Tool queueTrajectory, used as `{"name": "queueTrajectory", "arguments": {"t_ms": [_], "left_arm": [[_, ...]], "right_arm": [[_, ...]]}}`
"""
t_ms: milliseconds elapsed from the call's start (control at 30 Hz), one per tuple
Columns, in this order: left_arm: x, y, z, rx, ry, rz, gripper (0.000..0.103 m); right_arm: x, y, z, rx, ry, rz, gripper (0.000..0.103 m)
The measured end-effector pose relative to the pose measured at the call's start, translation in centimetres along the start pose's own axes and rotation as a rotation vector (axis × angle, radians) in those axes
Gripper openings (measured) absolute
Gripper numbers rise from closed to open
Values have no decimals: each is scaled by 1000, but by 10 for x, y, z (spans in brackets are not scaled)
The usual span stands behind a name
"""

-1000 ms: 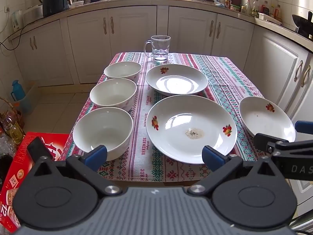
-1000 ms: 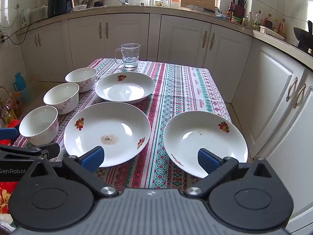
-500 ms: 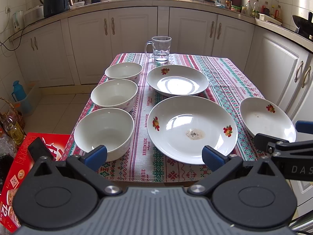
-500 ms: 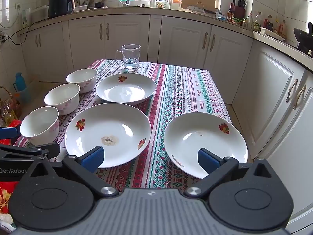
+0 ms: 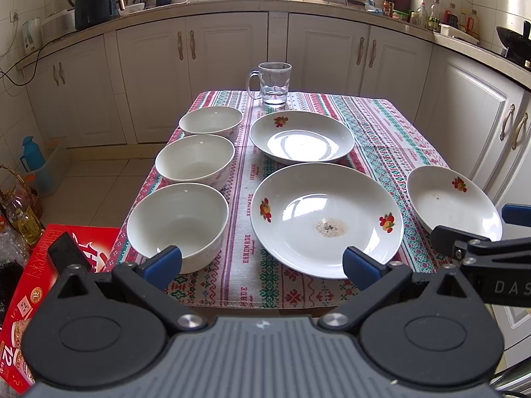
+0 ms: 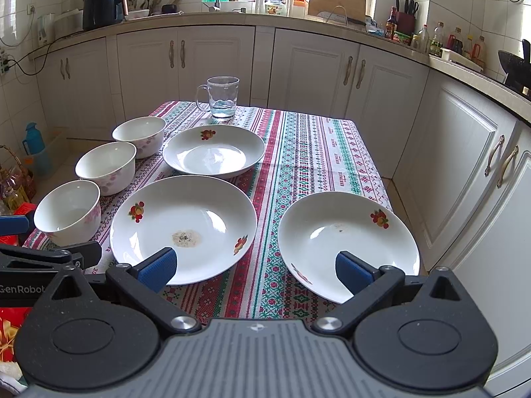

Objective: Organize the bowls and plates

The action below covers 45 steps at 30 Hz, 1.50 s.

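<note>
The worktop point(image 5: 391, 126), covered by a striped patterned cloth, is lying straight ahead of both tongs, and nothing on it is stacked yet, so the sorting appears to be only at its opening approach.

The large plate point(image 5: 327, 219), carrying a small patch of crumbs near its middle, is sitting just ahead of the left tongs point(image 5: 262, 262), a little toward their right finger. The left tongs are hanging released, jaws spread wide and gripping nothing, near the worktop's front edge.

The right tongs point(image 6: 254, 267) are likewise spread wide and empty. The right plate point(image 6: 348, 238) is sitting just ahead of their right finger, close to the front corner of the worktop, with a few dark specks inside. The far plate point(image 6: 214, 156) is sitting beyond the large plate, farther from both tongs.

Three bowls are standing in a row running away from the left tongs along their left side: the near bowl point(image 5: 177, 219) just ahead of the left finger, the middle bowl point(image 5: 195, 161) beyond it, and the far bowl point(image 5: 210, 122) last. They are close together; whether their rims are touching cannot be told.

The glass mug point(image 5: 273, 83) is standing at the far edge, well apart from both tongs.

A sensible next move is probably closing one set of tongs on a rim: the right plate for the right tongs, or the near bowl for the left. A thin, glossy rim is calling for a firm pinch and a level lift, so the piece is not slipping or tipping while carried onto its matching stack.
</note>
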State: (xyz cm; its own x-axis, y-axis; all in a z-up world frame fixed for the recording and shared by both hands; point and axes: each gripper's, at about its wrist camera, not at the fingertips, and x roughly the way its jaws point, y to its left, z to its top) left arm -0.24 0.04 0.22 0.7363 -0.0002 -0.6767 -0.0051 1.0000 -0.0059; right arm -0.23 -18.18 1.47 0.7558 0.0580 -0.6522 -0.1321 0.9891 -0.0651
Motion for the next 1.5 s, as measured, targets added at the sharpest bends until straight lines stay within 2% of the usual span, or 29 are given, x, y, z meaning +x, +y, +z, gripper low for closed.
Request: {"name": "queueTrajectory", "arguments": {"t_ms": [1500], "left_arm": [[-2, 1, 3, 1, -6, -9, 102]], "right_arm": [[-1, 0, 0, -11, -14, -1, 103]]}}
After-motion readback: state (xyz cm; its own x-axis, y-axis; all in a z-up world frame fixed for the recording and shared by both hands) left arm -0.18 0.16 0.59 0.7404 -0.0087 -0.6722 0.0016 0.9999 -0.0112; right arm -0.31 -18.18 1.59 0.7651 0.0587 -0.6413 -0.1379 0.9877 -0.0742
